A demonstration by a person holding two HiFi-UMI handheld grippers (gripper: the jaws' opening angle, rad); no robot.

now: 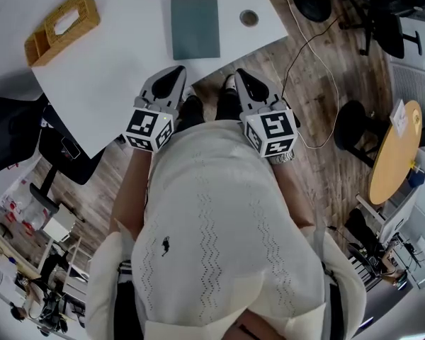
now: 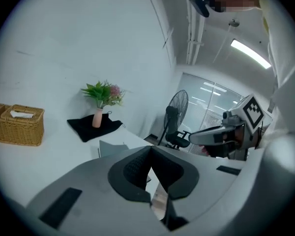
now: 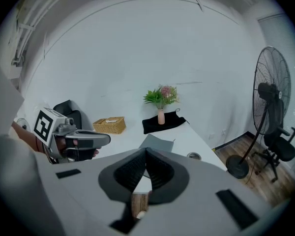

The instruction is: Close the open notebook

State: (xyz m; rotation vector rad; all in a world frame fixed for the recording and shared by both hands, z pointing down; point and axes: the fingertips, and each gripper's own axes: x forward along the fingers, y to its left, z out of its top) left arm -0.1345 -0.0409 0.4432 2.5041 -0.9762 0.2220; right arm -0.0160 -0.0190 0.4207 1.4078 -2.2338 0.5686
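The grey-green notebook (image 1: 195,27) lies closed and flat on the white table (image 1: 120,69), near its front edge. It also shows as a grey slab just beyond the jaws in the left gripper view (image 2: 110,149) and in the right gripper view (image 3: 157,142). My left gripper (image 1: 179,71) is held up over the table's front edge, short of the notebook, its jaws shut with nothing between them (image 2: 150,149). My right gripper (image 1: 239,74) hangs beside it over the floor at the table's corner, also shut and empty (image 3: 145,151). Neither gripper touches the notebook.
A wicker tissue box (image 1: 62,27) stands at the table's far left. A black cloth (image 2: 96,127) with a pink vase of flowers (image 2: 97,118) lies at the back. A round cable hole (image 1: 249,18) is right of the notebook. A standing fan (image 3: 270,107) and a round yellow table (image 1: 393,154) stand to the right.
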